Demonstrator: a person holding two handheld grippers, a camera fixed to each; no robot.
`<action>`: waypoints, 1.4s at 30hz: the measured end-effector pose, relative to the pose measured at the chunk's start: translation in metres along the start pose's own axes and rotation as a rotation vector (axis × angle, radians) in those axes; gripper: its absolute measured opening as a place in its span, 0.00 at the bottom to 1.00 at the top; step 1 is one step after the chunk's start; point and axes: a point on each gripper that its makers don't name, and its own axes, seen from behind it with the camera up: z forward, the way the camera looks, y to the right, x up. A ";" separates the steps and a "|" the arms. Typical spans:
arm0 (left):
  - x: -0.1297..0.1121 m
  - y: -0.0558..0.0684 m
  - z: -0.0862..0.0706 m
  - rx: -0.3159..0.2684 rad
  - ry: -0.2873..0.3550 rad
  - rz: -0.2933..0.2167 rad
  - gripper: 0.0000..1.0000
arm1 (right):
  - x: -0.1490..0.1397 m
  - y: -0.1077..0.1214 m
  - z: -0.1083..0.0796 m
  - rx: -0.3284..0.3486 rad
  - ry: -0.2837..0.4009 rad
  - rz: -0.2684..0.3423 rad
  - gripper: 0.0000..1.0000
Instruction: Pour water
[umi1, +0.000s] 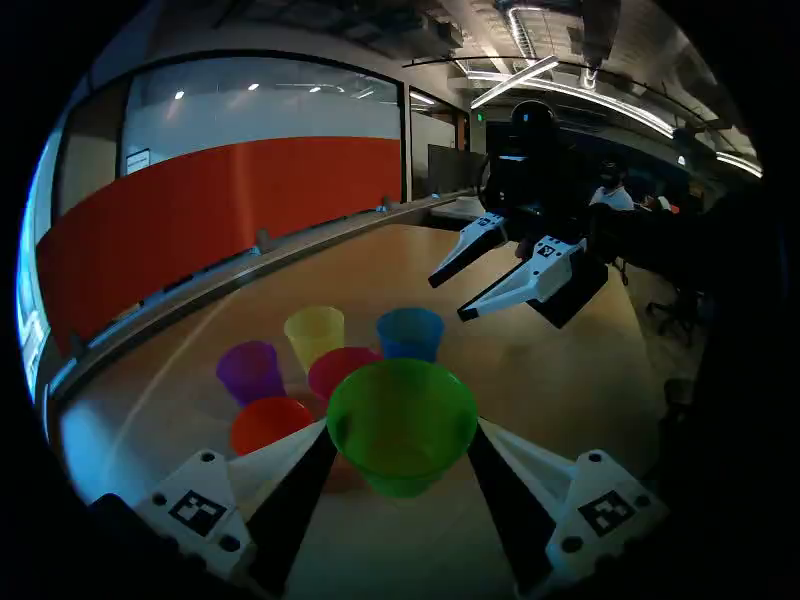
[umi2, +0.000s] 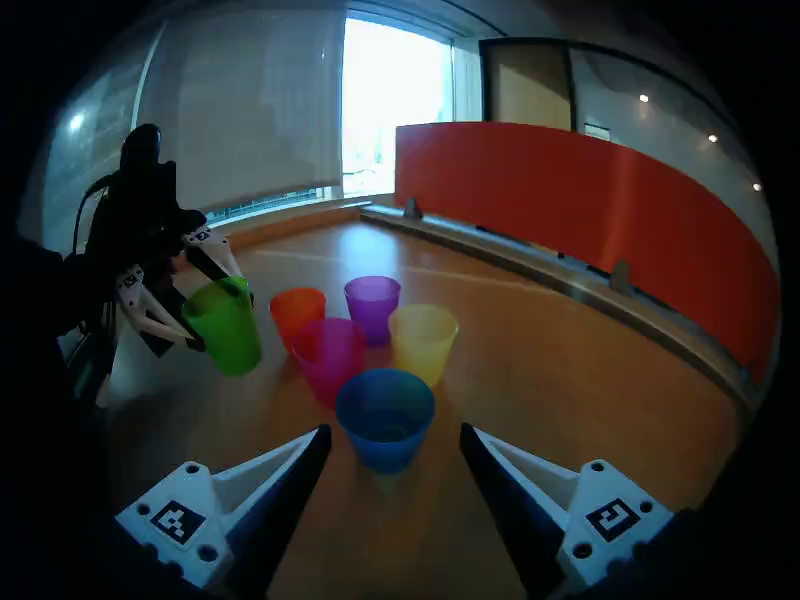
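While I watched both feeds, the left claw (umi1: 400, 430) had its two fingers pressed against opposite sides of the green cup (umi1: 402, 425), rim up and mouth toward the camera. From the right gripper view, that same left claw (umi2: 222, 318) sat at far left with the green cup (umi2: 225, 325) clamped between its fingers, tilted slightly. I could not tell whether the cup's base cleared the desk (umi1: 560, 380).

Five more cups stood bunched on the desk beyond the green one:
- orange cup (umi1: 270, 423), nearest, partly hidden behind the green cup
- pink cup (umi1: 342, 370), middle of the bunch
- purple cup (umi1: 250, 370), to the left
- yellow cup (umi1: 314, 333), farther back
- blue cup (umi1: 410, 333), back right, beside the yellow one

The right claw (umi1: 447, 300) hung in the air above the desk past the blue cup, fingers spread wide, nothing between them.

The right gripper view gave the reverse order. The right claw (umi2: 393, 432) was wide open, and the blue cup (umi2: 385, 415) stood upright just ahead of its fingertips, touching neither finger. Behind it were the pink cup (umi2: 328, 358) and yellow cup (umi2: 423, 340), then the orange cup (umi2: 298, 310) and purple cup (umi2: 372, 305).

Water level in any cup: could not tell. An orange partition (umi2: 600, 210) ran along the desk's far edge.
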 end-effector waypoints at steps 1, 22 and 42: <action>0.000 0.000 -0.001 0.001 0.001 0.000 0.86 | -0.001 -0.001 0.002 0.003 -0.003 -0.001 1.00; -0.007 -0.008 -0.015 0.030 0.002 -0.007 0.86 | -0.009 -0.006 0.044 0.032 -0.047 -0.013 1.00; -0.009 -0.010 -0.021 0.040 0.000 -0.006 0.86 | -0.017 -0.003 0.063 0.023 -0.077 -0.039 0.99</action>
